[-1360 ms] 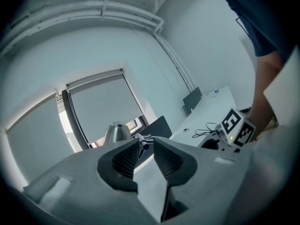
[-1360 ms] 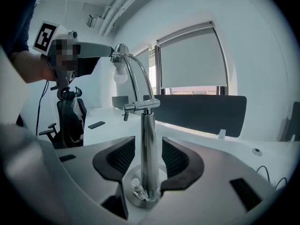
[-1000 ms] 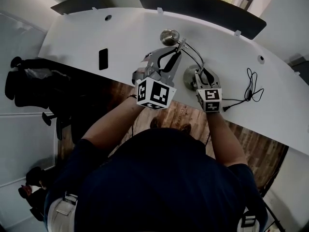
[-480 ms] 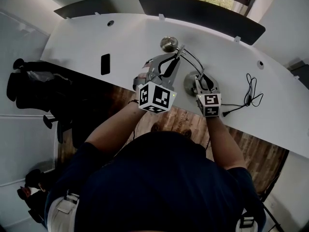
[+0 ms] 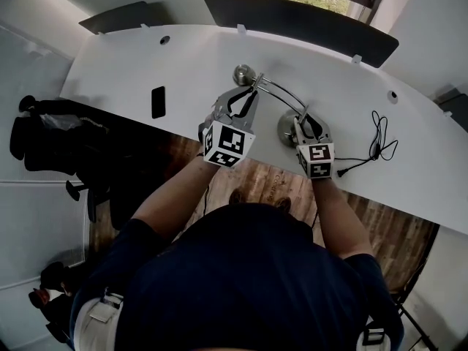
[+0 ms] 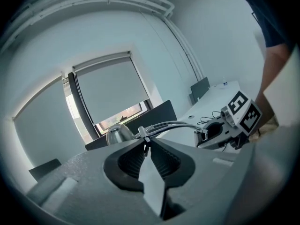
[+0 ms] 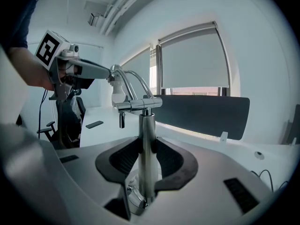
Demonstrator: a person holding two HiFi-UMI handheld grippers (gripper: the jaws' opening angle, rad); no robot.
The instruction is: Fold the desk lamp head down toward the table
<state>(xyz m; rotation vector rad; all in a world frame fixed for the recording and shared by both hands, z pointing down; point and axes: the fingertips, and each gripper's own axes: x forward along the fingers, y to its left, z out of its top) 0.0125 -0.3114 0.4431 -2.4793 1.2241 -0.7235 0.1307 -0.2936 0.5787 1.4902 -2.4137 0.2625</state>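
Note:
A chrome desk lamp stands on the white desk (image 5: 183, 57). Its round base (image 5: 286, 128) is near the front edge, and its curved double arm (image 5: 278, 97) reaches left to the dome head (image 5: 242, 74). My left gripper (image 5: 248, 92) is shut on the thin arm just behind the head. In the left gripper view the pads pinch that rod (image 6: 146, 139), with the head (image 6: 118, 134) beyond them. My right gripper (image 5: 303, 120) is shut on the upright post (image 7: 147, 135) above the base. The post fills the gap between the right gripper's jaws.
A black phone (image 5: 158, 102) lies flat at the left of the desk. A black cable (image 5: 378, 136) coils to the right of the base. Dark partition panels (image 5: 300, 17) line the desk's far edge. An office chair (image 5: 44, 130) stands at the left, below the desk's front edge.
My left gripper has moved left and down with the lamp arm in it. The head now sits lower and farther left of the base. The right gripper has stayed on the post.

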